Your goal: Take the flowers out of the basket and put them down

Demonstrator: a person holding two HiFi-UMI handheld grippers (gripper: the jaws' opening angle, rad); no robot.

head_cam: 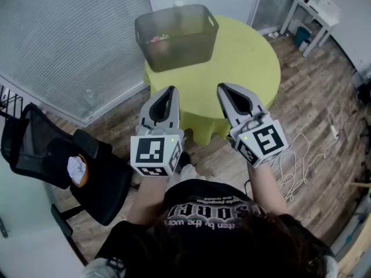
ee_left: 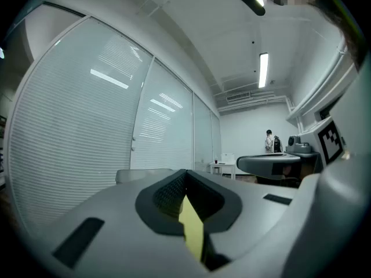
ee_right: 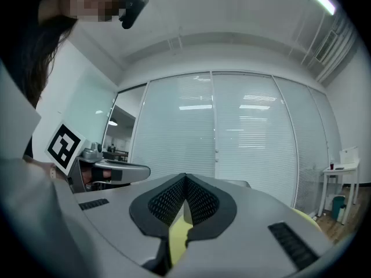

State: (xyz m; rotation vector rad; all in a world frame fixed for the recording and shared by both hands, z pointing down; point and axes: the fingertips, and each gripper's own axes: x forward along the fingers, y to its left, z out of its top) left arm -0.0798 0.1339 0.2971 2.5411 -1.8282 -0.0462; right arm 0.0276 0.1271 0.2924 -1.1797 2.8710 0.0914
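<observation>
Green table [head_cam: 243, 68]: standing on wooden floor [head_cam: 313, 86].
Basket [head_cam: 179, 54]: sitting at table's far edge.
Flowers [head_cam: 157, 38]: lying inside basket, above table.
Left gripper [head_cam: 169, 90]: hovering level at table's near edge, jaws pressing together, gripping nothing.
Right gripper [head_cam: 224, 88]: hovering at table's near edge, jaws meeting, empty.

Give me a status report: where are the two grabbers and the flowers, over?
Shut and empty: left gripper, right gripper, short of round yellow-green table. In grey translucent plastic basket: pinkish flowers. Path between looks clear.
</observation>
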